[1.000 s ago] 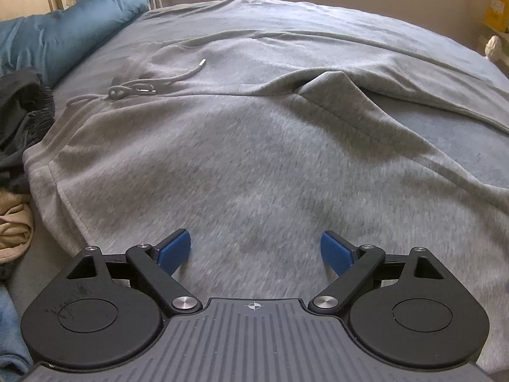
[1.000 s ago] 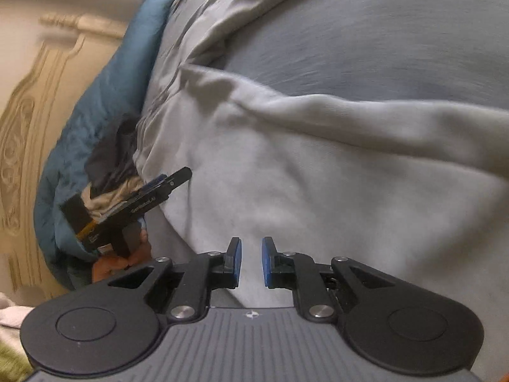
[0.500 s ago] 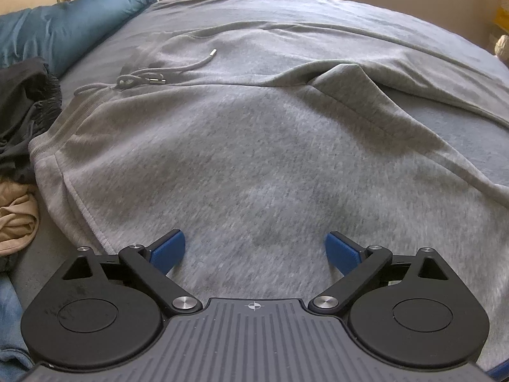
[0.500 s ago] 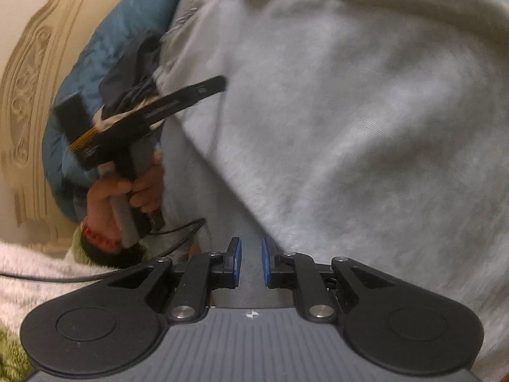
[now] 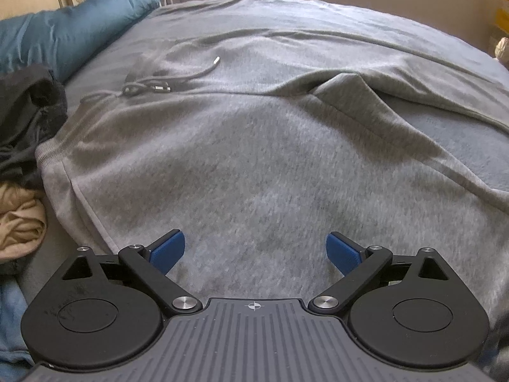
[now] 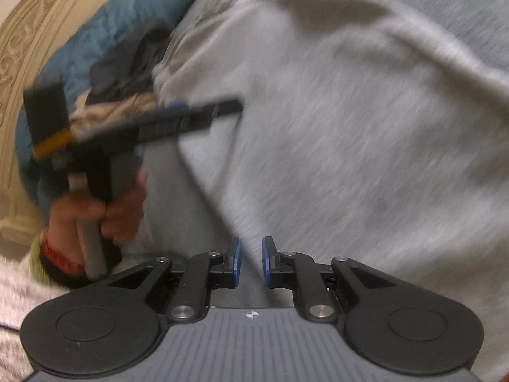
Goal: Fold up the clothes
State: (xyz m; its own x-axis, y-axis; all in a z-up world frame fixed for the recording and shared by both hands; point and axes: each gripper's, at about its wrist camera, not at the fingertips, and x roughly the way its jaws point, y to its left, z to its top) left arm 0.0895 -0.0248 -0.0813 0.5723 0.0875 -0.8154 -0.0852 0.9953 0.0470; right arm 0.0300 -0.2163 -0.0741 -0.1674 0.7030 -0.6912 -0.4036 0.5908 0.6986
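My left claw (image 5: pixel 255 251) hangs over a grey sweatshirt (image 5: pixel 254 146) spread across a bed (image 5: pixel 318 16), its blue pads spread wide with nothing between them. The sweatshirt's ribbed hem (image 5: pixel 52 149) lies toward the left edge of the view, and its drawstring (image 5: pixel 165 84) curls on the cloth farther up. A fold of cloth (image 5: pixel 359 95) rises to the right. Left of the sweatshirt sit a dark garment (image 5: pixel 22 117) and a tan garment (image 5: pixel 19 222), with a teal pillow (image 5: pixel 63 28) behind them.

My right claw (image 6: pixel 251 262) points at the sweatshirt's near edge; its pads stand a narrow gap apart, gripping nothing. In its blurred view my left hand (image 6: pixel 95 210) grips the other claw's handle beside the cloth.
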